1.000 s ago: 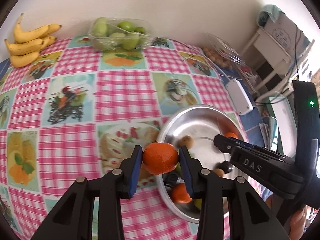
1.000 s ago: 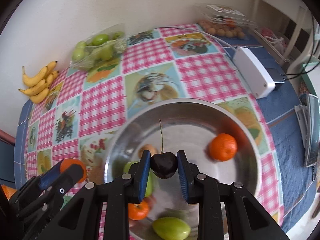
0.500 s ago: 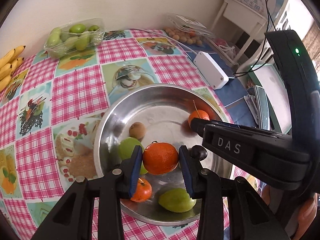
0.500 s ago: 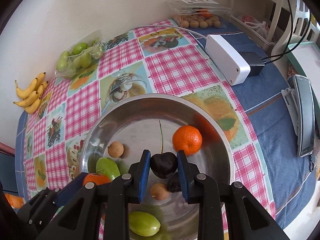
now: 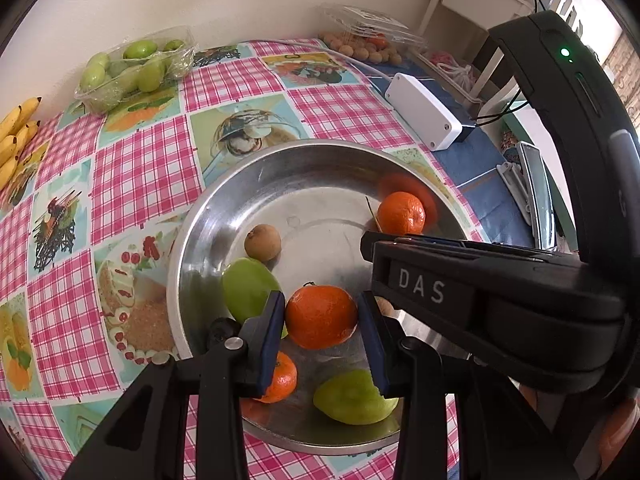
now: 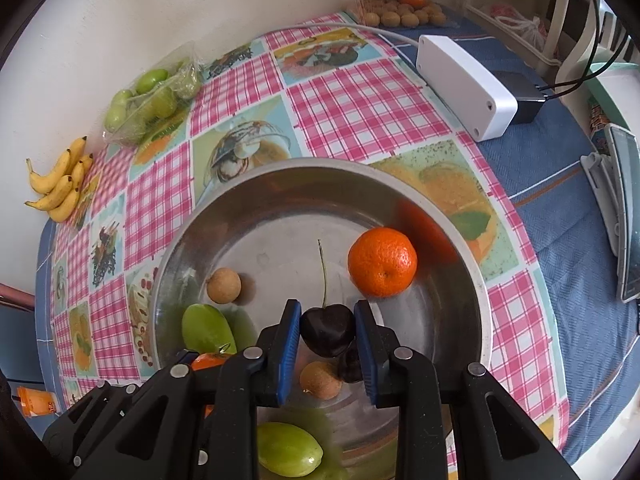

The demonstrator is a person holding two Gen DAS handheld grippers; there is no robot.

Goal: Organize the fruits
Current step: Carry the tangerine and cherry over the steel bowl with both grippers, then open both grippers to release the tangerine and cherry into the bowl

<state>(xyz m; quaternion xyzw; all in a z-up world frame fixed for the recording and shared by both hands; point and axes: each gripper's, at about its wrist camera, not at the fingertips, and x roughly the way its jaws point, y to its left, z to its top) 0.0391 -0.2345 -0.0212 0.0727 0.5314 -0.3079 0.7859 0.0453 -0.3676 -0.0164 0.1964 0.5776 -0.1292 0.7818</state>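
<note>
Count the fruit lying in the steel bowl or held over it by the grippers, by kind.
Mandarins: 3, including the held mandarin in the left gripper
Green fruits: 2
Longans: 2
Cherries: 2, including the held cherry in the right gripper
Total: 9

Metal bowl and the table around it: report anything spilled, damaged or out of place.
Nothing stands out. The metal bowl sits level, fruit lies loose inside, the left gripper holds a tangerine, and the right gripper holds a cherry.
</note>
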